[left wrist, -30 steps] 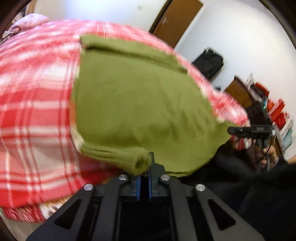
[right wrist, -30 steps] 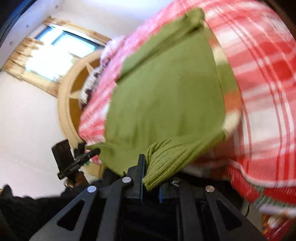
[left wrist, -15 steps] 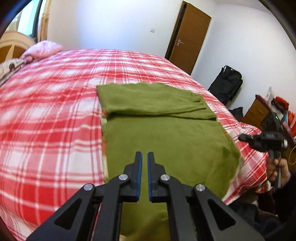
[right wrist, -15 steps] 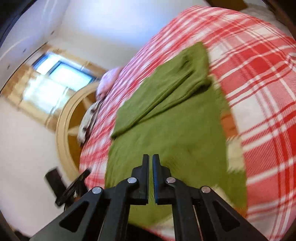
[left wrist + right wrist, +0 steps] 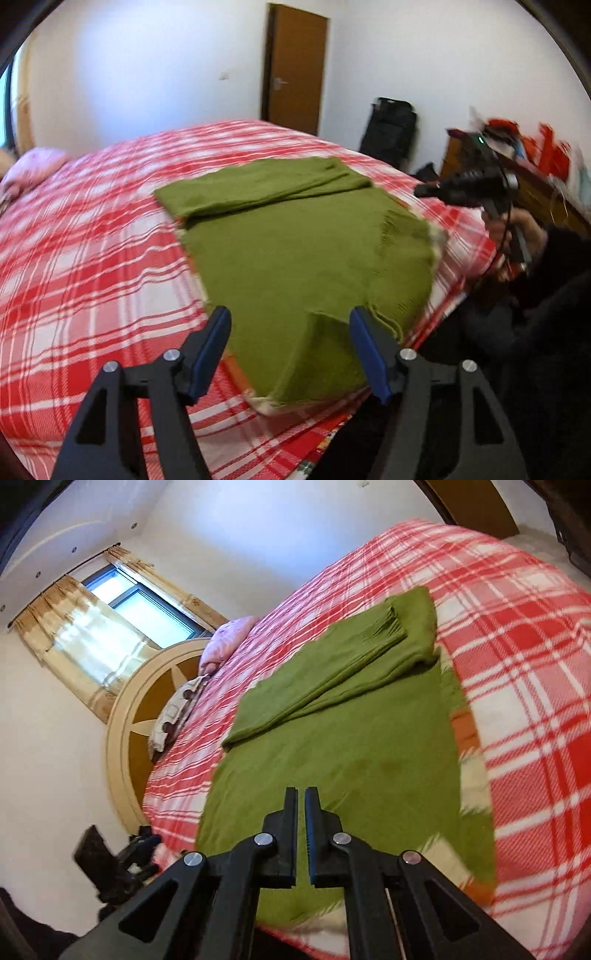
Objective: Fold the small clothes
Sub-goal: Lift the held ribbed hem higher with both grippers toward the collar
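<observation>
Left wrist: left gripper (image 5: pixel 290 326) was spread wide, nothing between the blue pads (image 5: pixel 214 341), hovering over the near end of the sweater (image 5: pixel 306 251). Sweater lay flat on the red plaid bed (image 5: pixel 92 266), near the bed's right edge, its far end folded over into a thick band. Near corner of the sweater reached the mattress edge. A pale strip with orange showed from under the sweater's edges. Right gripper (image 5: pixel 424 190) was off to the right, past the bed edge, clear of the sweater, blurred; couldn't tell its jaws from here. Pink pillow (image 5: pixel 31 170) at far left, brown door (image 5: pixel 295 68) and black bag (image 5: pixel 391 129) at the back wall.

Right wrist: right gripper (image 5: pixel 301 821) had its jaws nearly pressed together, only a thin slit, pinching nothing, above the near part of the sweater (image 5: pixel 343 746). Folded band with a ribbed cuff (image 5: pixel 384 627) lay across the far end. Left gripper (image 5: pixel 142 843) was low at left beside the bed, blurred. Round headboard (image 5: pixel 122 738) and window (image 5: pixel 122 616) at left.
</observation>
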Demonstrator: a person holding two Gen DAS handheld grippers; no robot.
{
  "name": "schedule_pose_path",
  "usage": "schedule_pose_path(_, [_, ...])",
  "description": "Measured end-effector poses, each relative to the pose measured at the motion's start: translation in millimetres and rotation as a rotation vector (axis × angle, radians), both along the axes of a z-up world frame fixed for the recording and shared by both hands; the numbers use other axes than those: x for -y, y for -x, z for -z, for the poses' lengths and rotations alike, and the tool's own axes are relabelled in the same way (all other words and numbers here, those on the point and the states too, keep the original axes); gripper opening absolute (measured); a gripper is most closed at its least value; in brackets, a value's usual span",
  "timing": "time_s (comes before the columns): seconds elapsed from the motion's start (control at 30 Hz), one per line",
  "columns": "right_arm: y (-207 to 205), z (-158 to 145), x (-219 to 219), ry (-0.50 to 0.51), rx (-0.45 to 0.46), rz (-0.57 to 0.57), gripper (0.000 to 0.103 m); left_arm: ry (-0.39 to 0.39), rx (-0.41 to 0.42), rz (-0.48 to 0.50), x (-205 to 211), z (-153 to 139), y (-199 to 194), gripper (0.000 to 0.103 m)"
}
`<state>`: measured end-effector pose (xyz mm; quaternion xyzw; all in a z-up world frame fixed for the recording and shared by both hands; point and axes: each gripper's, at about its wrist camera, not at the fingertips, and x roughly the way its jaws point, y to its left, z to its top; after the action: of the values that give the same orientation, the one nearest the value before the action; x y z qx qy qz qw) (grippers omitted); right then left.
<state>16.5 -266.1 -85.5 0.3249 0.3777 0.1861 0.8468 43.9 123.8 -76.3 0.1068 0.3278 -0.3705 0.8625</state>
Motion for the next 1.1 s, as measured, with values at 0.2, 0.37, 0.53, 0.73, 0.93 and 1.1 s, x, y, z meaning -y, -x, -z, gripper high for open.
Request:
schedule_pose_path(0.2, [27.1, -1.2, 4.2, -0.033, -0.004, 0.004, 0.036, -0.114, -0.077, 0.134, 29.1, 32.0, -4.8, 0.071])
schedule_pose_path(0.37, [36.1, -12.7, 14.8, -0.02, 0.038, 0.048, 0.077, -0.187, -0.091, 0.141, 40.3, 56.4, -5.0, 0.04])
schedule_pose_path(0.53, [10.6, -17.5, -7.2, 0.323, 0.022, -0.017, 0.077, -0.111, -0.139, 0.076, 29.5, 63.9, -7.9, 0.015])
schedule_pose_path(0.73, [-29.8, 11.6, -49.9, 0.653, -0.007, -0.199, 0.072, -0.119, -0.135, 0.067, 31.8, 65.4, -4.6, 0.015])
schedule_pose_path(0.93, [-35.4, 47.7, -59.1, 0.793, -0.033, -0.265, 0.07, -0.118, -0.175, 0.083, 31.4, 63.8, -9.5, 0.023])
schedule_pose_path(1.1, [-16.1, 41.3, -61.6, 0.82, -0.041, -0.293, 0.012, -0.08, -0.22, 0.13, 31.4, 63.6, -8.5, 0.053])
